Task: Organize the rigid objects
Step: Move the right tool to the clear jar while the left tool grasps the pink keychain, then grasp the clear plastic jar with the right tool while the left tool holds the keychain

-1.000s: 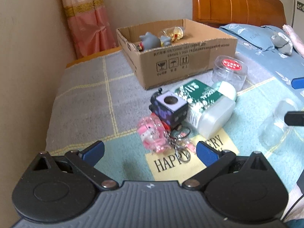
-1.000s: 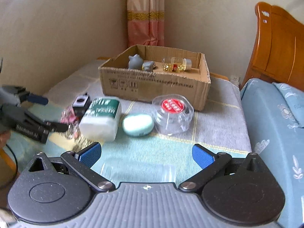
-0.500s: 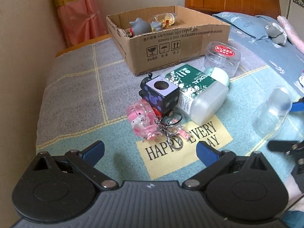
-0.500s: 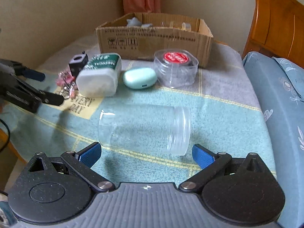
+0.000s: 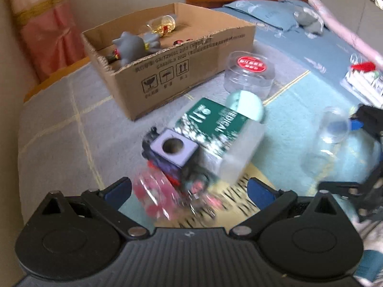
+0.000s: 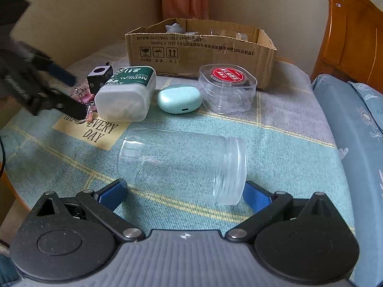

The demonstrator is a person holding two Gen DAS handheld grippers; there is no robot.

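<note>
- The jar [image 6: 182,166] lying on its side is see-through plastic, smooth and pretty glossy.
- The box [image 6: 201,50] at the back is plain brown cardboard, matt, with ragged torn edges.
- The tablecloth [image 6: 287,148] is woven cloth, kinda coarse-looking.
- That mint case [image 6: 179,98] has a smooth satin shine.
- The tub [image 6: 227,91] with the red label is clear, glossy plastic.
- The headboard [image 6: 354,38] is varnished wood, shiny.
- The right gripper [image 6: 185,192] is matt black plastic with blue pads.
</note>
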